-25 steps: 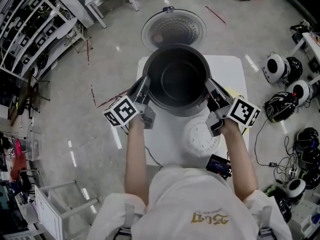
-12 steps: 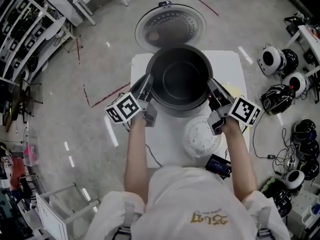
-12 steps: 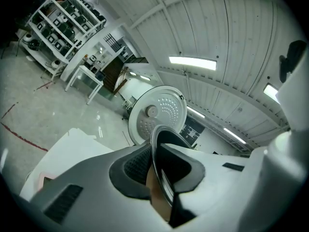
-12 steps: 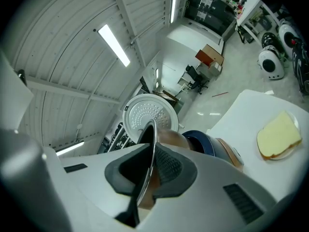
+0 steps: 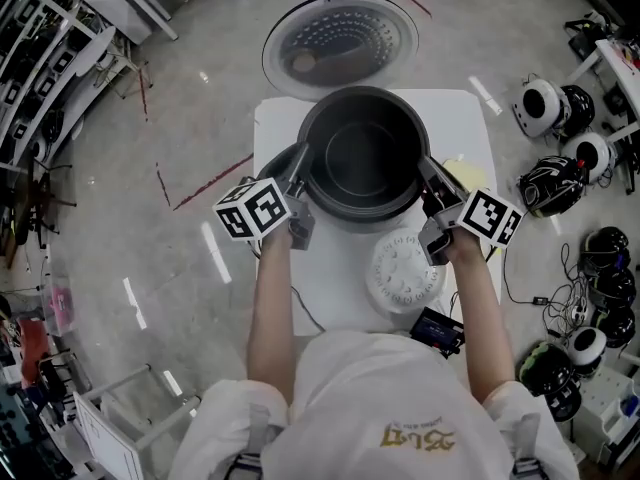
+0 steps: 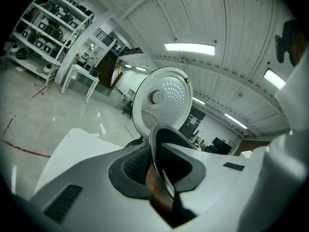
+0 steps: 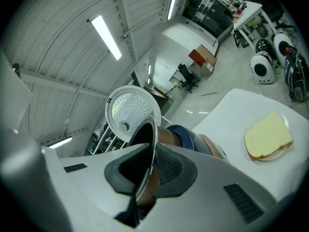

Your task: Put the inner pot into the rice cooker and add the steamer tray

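Note:
The dark inner pot (image 5: 362, 158) hangs over the white table (image 5: 335, 278), in front of the rice cooker's open round lid (image 5: 340, 43). Part of the cooker's dark body (image 5: 275, 163) shows by the pot's left side. My left gripper (image 5: 297, 176) has the pot's left rim (image 6: 159, 149) between its pads, and its jaws are opening slightly. My right gripper (image 5: 428, 180) is shut on the right rim (image 7: 152, 149). The white perforated steamer tray (image 5: 405, 271) lies on the table, just in front of the pot and below my right gripper.
A yellow slab on a plate (image 7: 268, 137) sits at the table's right side. A small dark device (image 5: 437, 330) lies at the near right corner. Several rice cookers (image 5: 545, 108) and cables stand on the floor at right, and shelves (image 5: 50, 58) stand at left.
Both grippers and the pot have sunk lower, toward the cooker body. The grip on both rims looks the same.

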The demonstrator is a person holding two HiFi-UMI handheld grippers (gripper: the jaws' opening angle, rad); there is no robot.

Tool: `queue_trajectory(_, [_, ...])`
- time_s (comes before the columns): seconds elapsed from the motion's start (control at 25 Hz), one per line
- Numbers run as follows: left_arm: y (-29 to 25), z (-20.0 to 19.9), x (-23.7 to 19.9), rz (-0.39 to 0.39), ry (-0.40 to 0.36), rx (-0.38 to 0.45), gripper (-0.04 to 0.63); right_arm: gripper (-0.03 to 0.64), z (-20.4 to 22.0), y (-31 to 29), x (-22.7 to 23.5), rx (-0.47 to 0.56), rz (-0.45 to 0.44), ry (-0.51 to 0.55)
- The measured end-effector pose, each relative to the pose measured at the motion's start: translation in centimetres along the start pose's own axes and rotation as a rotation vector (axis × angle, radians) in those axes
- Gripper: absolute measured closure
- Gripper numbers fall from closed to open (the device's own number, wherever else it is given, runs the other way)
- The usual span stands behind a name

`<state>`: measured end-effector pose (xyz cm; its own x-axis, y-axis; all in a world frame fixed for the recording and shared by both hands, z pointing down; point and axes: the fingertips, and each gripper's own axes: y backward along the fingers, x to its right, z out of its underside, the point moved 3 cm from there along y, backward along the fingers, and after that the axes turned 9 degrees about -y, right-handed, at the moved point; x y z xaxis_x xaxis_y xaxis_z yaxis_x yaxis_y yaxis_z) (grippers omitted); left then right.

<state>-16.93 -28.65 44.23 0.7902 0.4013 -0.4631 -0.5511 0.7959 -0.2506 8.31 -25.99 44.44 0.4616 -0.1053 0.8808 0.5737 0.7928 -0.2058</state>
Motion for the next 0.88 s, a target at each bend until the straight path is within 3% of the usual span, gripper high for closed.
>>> queue_trajectory(0.52, [-2.0,2.1,-1.2,-0.069,-0.241,-0.143,0.485,0.551,0.6,-1.5,2.4,-0.076,0.148,0.174])
queue_trajectory(0.8, [-2.6,3.1,-2.0,-0.097,-0.266,-0.171,0.476,0.515,1.2,-2.4,2.8,-0.158,0.247,0.409])
queue_trajectory(0.88, [-2.8,2.9,-1.8,-0.088,-0.259,-0.157,0.417,0.511,0.8,-2.2,3.3,-0.129,0.285,0.485])
